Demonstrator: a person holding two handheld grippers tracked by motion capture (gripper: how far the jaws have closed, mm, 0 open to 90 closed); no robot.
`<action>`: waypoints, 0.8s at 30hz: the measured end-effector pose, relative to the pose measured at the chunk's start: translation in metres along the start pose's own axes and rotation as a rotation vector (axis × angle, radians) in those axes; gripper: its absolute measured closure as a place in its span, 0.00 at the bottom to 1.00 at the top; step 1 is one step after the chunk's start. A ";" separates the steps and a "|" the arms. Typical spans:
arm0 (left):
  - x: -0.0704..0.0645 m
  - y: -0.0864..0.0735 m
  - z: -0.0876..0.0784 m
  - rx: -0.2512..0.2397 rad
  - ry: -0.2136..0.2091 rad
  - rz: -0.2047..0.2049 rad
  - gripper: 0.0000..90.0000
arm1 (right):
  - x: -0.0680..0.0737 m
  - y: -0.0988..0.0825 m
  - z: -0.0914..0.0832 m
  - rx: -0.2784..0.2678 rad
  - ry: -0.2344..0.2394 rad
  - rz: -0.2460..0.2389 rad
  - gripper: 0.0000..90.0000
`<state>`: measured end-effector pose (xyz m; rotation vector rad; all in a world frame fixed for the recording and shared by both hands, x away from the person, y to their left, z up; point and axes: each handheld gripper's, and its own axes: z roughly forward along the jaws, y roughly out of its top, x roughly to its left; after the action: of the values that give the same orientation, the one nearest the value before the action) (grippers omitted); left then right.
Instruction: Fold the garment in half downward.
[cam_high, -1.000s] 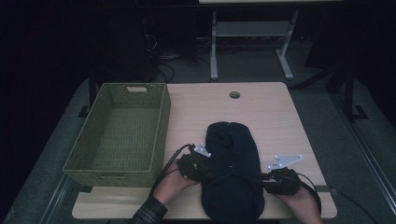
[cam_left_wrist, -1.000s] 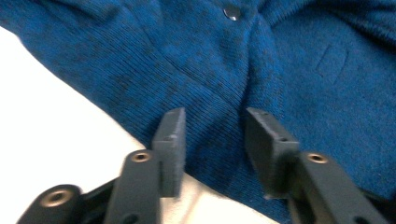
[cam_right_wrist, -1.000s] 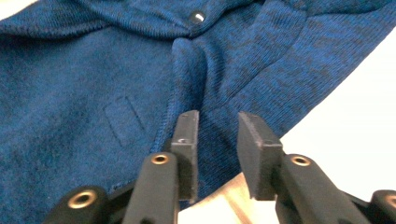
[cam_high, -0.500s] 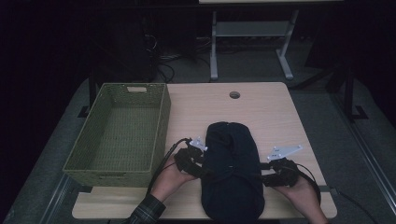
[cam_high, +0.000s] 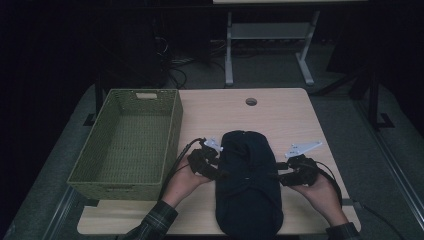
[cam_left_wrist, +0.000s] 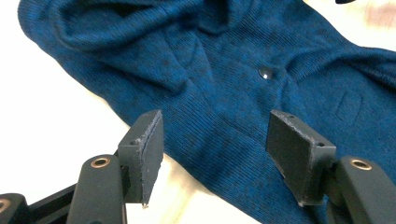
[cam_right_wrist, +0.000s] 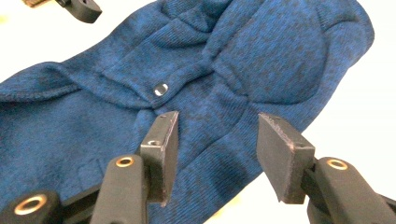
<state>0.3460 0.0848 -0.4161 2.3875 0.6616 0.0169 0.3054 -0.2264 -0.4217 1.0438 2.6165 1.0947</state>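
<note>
Flanking a folded blue knit garment (cam_high: 248, 185) on the bench (cam_high: 290, 120), left claw (cam_left_wrist: 212, 140) and right claw (cam_right_wrist: 215, 140) both just opened, gripping nothing, cloth beneath each.

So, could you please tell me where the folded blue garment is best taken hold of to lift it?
Probably by its two long side edges, one tool from each side. The blue garment lies flat as a long bundle between the open left tool and right tool, and its folded edges sit thick enough to pinch.
</note>
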 end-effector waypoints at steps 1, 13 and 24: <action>0.001 0.001 0.000 -0.001 0.002 -0.003 0.41 | -0.001 0.002 0.000 0.001 0.000 0.000 0.54; 0.015 0.026 -0.005 -0.026 0.048 -0.012 0.41 | -0.018 0.023 -0.001 -0.001 -0.005 -0.004 0.54; 0.037 0.047 -0.003 -0.061 0.083 -0.042 0.46 | -0.041 0.054 0.001 -0.024 0.006 0.012 0.54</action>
<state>0.3995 0.0730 -0.3918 2.3240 0.7393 0.1176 0.3660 -0.2250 -0.3928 1.0549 2.5979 1.1306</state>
